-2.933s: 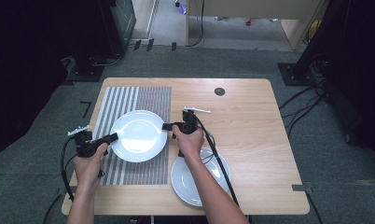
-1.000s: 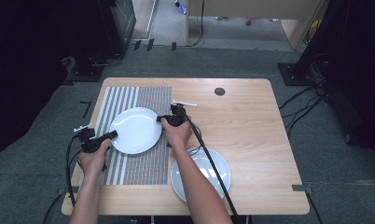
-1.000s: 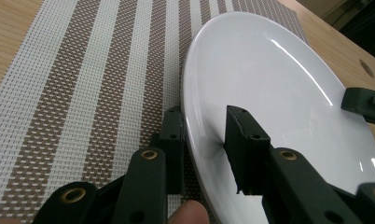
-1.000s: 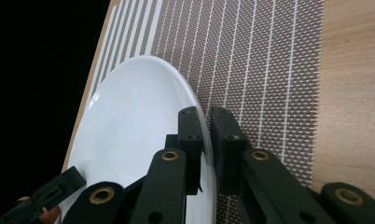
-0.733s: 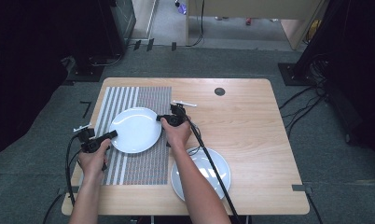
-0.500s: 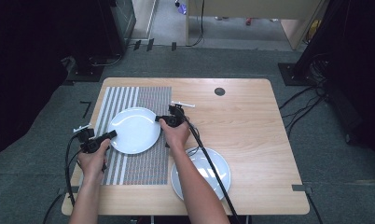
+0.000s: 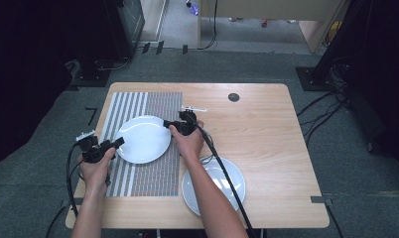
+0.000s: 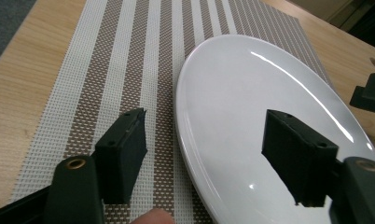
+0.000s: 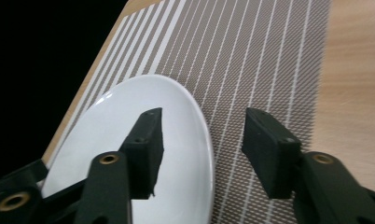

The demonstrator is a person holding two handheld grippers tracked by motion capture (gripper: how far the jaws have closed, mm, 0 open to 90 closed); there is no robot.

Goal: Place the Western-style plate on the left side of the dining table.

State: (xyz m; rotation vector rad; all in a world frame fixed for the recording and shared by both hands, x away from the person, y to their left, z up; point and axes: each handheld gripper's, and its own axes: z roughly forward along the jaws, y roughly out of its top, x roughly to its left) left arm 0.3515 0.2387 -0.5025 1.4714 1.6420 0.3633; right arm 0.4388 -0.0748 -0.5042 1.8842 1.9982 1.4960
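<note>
A lab or recording studio rather than a home: a bare wooden table [image 7: 267, 144] stands on grey carpet [image 7: 187, 64] amid black curtains [image 7: 33, 59], with cables [image 7: 326, 109] trailing right and equipment stands [image 7: 316, 74] at the far corners.

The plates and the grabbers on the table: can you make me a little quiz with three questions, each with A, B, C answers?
1. Where is the plate between the two grippers?
A. On the striped mat
B. On the floor
C. On top of the other plate

2. How many white plates are on the table?
A. One
B. Two
C. Four

3. How are the left gripper's jaws?
A. Shut tight on a spoon
B. Open, either side of the plate's rim
C. Shut on a cup

Answers:
1. A: the plate lies on the striped mat.
2. B: one on the mat, the other plate near the table's front edge.
3. B: the left gripper shows a wide gap, the rim between its jaws.
</note>
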